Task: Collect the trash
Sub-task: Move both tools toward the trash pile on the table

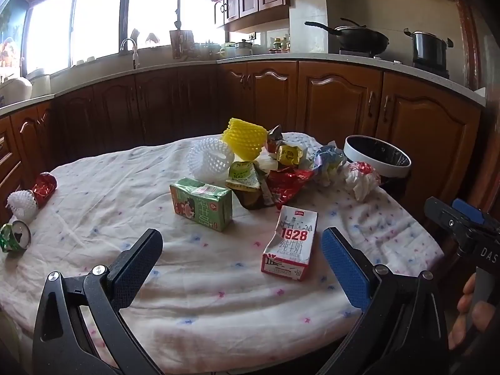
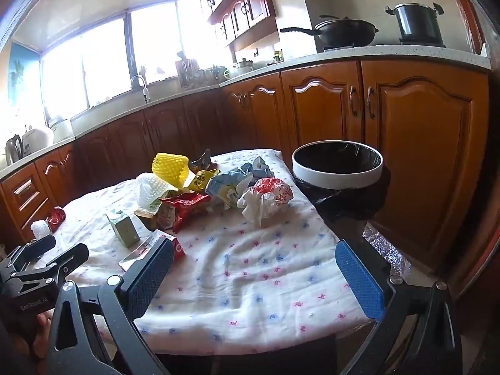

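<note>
Both my grippers hover over the cloth-covered bench [image 1: 193, 297], fingers spread wide and holding nothing — the left gripper [image 1: 240, 268] just short of a crushed 1928 milk carton [image 1: 290, 243], the right gripper [image 2: 256, 281] above bare cloth. The trash heap [image 2: 218, 187] sits mid-bench, near the black-lined bin [image 2: 337, 168] at the far right edge.

A table under a white star-print cloth [image 1: 193, 281] carries the trash. At centre stands a green carton [image 1: 201, 207]; at its four o'clock lies a crushed white carton [image 1: 290, 247]. At twelve o'clock a heap: white net [image 1: 209, 159], yellow net [image 1: 245, 137], red wrapper [image 1: 287, 184]. At nine o'clock lie a can [image 1: 15, 237] and a small net [image 1: 22, 206].
</note>
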